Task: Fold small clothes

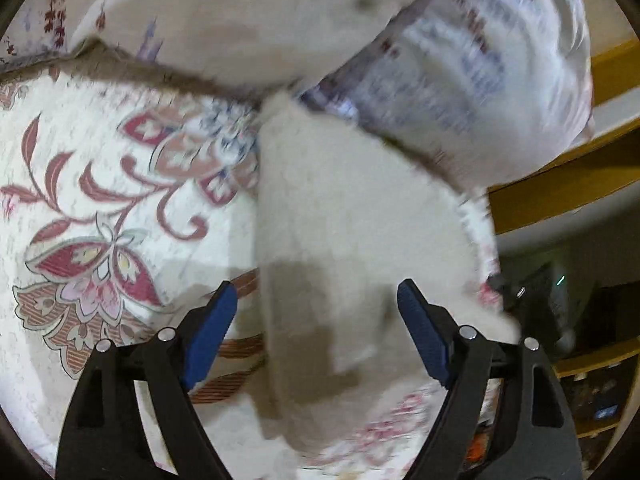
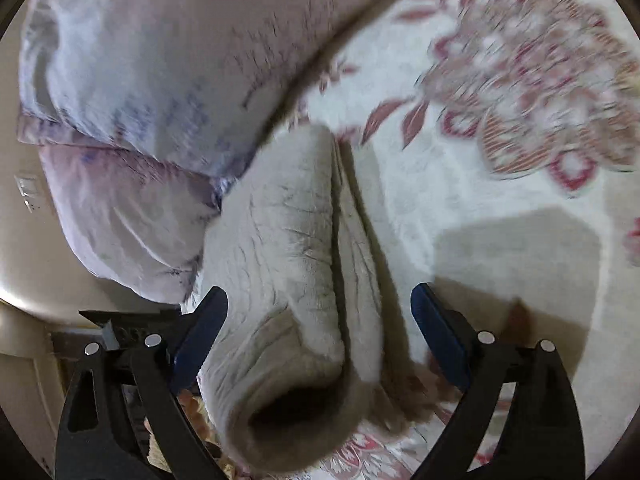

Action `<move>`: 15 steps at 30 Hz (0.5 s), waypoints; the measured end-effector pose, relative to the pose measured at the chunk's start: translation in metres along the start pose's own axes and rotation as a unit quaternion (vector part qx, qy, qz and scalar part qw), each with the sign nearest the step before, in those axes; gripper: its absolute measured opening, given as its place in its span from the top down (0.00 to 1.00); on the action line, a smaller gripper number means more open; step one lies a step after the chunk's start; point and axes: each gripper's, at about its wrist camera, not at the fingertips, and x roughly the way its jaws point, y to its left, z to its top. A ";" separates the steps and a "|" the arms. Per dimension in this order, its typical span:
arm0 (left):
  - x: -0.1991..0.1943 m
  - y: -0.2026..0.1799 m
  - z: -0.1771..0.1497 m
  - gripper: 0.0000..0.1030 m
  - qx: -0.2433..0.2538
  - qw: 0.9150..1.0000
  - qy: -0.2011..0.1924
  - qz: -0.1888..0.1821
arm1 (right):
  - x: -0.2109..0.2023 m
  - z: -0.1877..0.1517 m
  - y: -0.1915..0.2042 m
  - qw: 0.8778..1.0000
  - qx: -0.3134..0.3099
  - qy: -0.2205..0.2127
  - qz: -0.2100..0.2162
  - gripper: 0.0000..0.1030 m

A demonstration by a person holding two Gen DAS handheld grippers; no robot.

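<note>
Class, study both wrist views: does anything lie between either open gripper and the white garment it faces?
Nothing visible does. The garment lies on the floral bedspread directly ahead of the left gripper, and reaches between the fingers of the right gripper. The pillow sits at the garment's far end, beyond it, not in the way.

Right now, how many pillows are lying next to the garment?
2 pillows, stacked: the upper pillow lies on the lower pillow, both against the far end of the white garment on the floral bedspread. More may lie outside both views.
</note>
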 end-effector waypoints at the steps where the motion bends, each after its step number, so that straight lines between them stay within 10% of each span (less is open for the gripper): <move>1: 0.007 0.000 -0.003 0.20 0.004 1.000 0.002 0.006 | 0.007 0.000 0.001 1.000 -0.004 0.005 -0.002 0.18; 3: 0.017 -0.001 -0.006 0.20 0.000 1.000 0.002 -0.006 | 0.018 -0.003 0.003 1.000 -0.017 0.011 -0.012 0.61; 5: 0.022 -0.004 -0.009 0.41 0.008 1.000 -0.012 -0.018 | 0.017 -0.012 0.008 1.000 -0.027 -0.007 -0.004 0.66; 8: 0.012 -0.006 -0.006 0.66 0.021 0.999 -0.021 -0.036 | 0.013 -0.024 0.026 0.998 -0.060 -0.021 0.006 0.69; 11: -0.030 -0.003 -0.011 0.67 0.058 0.995 -0.054 -0.058 | 0.019 -0.047 0.060 0.992 -0.129 -0.006 0.000 0.69; 15: -0.065 0.018 -0.027 0.55 0.111 0.988 -0.082 0.065 | 0.025 -0.066 0.076 0.984 -0.167 -0.018 -0.061 0.57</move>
